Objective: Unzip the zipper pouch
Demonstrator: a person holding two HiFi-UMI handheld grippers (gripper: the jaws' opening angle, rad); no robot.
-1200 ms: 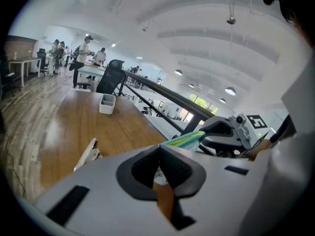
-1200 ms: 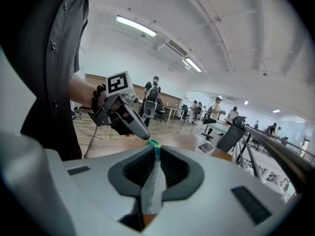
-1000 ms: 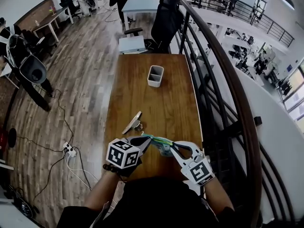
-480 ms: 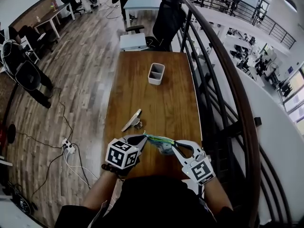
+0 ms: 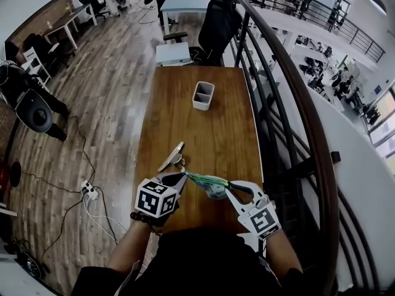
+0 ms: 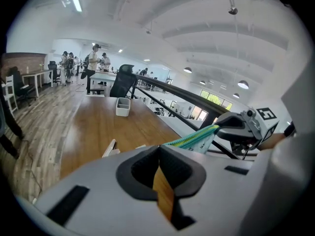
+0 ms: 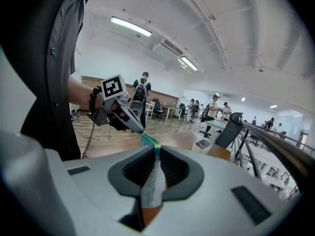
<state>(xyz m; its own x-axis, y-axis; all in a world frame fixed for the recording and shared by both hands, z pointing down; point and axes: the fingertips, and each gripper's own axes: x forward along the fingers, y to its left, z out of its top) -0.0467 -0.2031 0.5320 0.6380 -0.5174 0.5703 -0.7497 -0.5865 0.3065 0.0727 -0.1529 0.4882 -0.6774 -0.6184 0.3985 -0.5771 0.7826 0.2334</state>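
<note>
The pouch [image 5: 208,182] hangs in the air just above the near end of the wooden table [image 5: 203,134], pulled out into a narrow strip between the two grippers. It is pale, with a green and yellow striped edge along the top. There is some dark print on its side, but it is too small to read.

The left gripper [image 5: 182,176] has its jaws pressed fully together. In the right gripper view its tips meet the green end of the pouch and pinch it there. The part it holds is too small to tell whether it is the zipper pull or the cloth.

The right gripper [image 5: 227,189] is closed nearly all the way, and its own view shows a fold of the pale pouch cloth clamped between its pads.

The left cube [image 5: 155,197] and the right cube [image 5: 263,221] carry black-and-white square patterns, not letters or words.

Farther up the table stands a white two-part bin [image 5: 202,96], well apart from the pouch. A flat slab on a small stand [image 5: 172,158] sits near the left gripper, tilted. A black chair [image 5: 217,23] is at the table's far end, and a dark curved railing [image 5: 290,103] runs along its right side. A white power strip [image 5: 88,194] lies on the wooden floor to the left.
</note>
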